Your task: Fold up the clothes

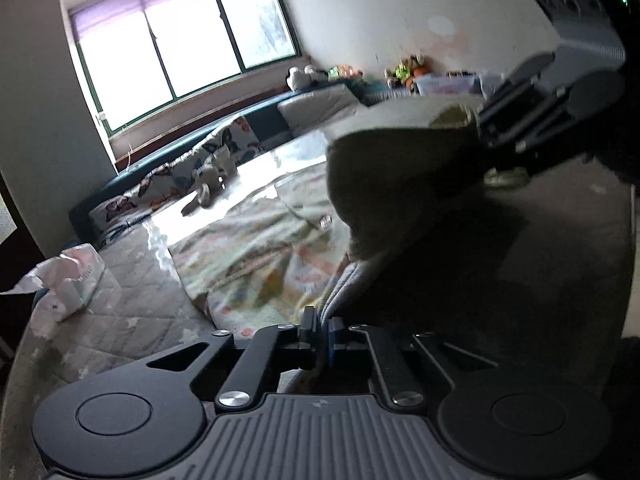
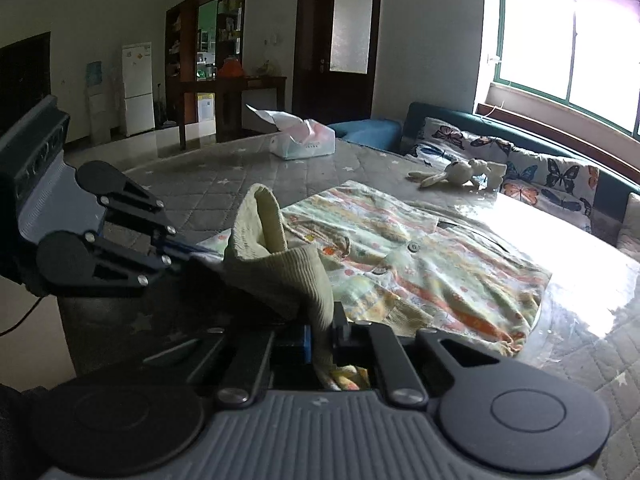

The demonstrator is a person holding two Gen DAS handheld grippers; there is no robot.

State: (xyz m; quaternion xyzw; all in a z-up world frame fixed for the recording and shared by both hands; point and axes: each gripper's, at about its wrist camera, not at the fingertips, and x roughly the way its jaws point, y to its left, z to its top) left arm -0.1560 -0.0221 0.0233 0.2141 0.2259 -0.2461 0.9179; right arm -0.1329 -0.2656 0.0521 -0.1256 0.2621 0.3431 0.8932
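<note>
Both grippers are pinched onto the near edge of the same small garment (image 2: 400,264) — a child's printed cardigan with ribbed, pale yellow-green trim, lying on the quilted bed (image 2: 224,176). The right gripper (image 2: 320,340) has its jaws closed on a strip of the ribbed hem (image 2: 280,272), which stands up in a loose fold just ahead of it. The left gripper (image 1: 322,334) is likewise clamped, its jaws together on a grey-lined edge of the cloth; in the right-hand view it comes in from the left (image 2: 188,250) and meets the fabric close beside the raised hem. As for progress, I'd say the folding has barely begun: most of the garment lies spread flat and button-side up toward the window, with only this near edge lifted. What seems left is to carry the held edge over the body, lay it down, smooth it, and likely fold again — none of that shows as done. A stuffed rabbit (image 2: 456,172) lies beyond the garment near the butterfly cushions (image 2: 552,180), and a tissue pack (image 2: 300,140) sits well apart at the bed's far side.
</note>
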